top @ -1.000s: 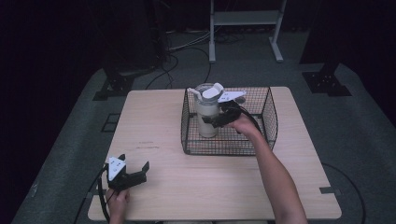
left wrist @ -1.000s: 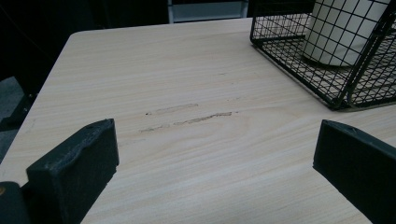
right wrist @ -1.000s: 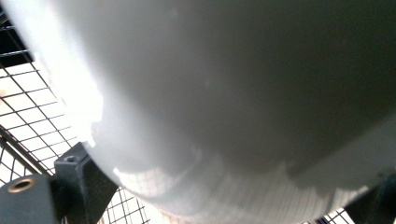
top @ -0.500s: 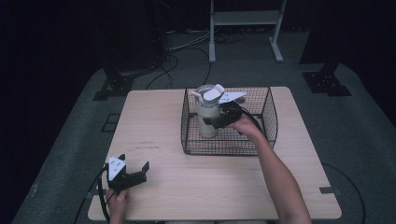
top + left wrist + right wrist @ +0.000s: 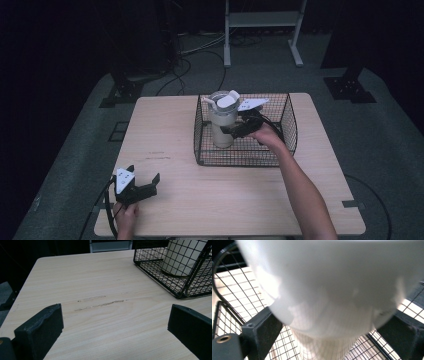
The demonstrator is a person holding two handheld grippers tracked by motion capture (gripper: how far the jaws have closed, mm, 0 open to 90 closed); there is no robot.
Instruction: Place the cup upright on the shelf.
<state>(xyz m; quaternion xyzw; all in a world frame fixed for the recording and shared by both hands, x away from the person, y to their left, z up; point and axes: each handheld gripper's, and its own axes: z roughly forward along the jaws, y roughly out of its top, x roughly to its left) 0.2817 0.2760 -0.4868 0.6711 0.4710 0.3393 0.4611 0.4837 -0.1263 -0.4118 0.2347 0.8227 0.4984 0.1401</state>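
A cream tumbler point(image 5: 221, 125) with a pale lid stands upright in the left half of a black wire basket point(image 5: 240, 162) at the back middle of the wooden table point(image 5: 165, 130). My right gripper point(image 5: 231, 129) reaches into the basket from the right, its jaws pressed against the tumbler's sides. In the right gripper view the tumbler point(image 5: 329, 290) sits close between the two jaws of that gripper point(image 5: 332, 337). My left gripper point(image 5: 144, 173) rests open near the table's front left corner. In the left gripper view bare wood lies between its jaws point(image 5: 115, 325), and the basket point(image 5: 160, 277) and tumbler point(image 5: 180, 257) are far off.
A faint scuff mark point(image 5: 100, 303) crosses the wood ahead of the left gripper. Beyond the table lie dark floor, cables point(image 5: 190, 50) and a metal stand's legs point(image 5: 260, 20). The right half of the basket holds nothing.
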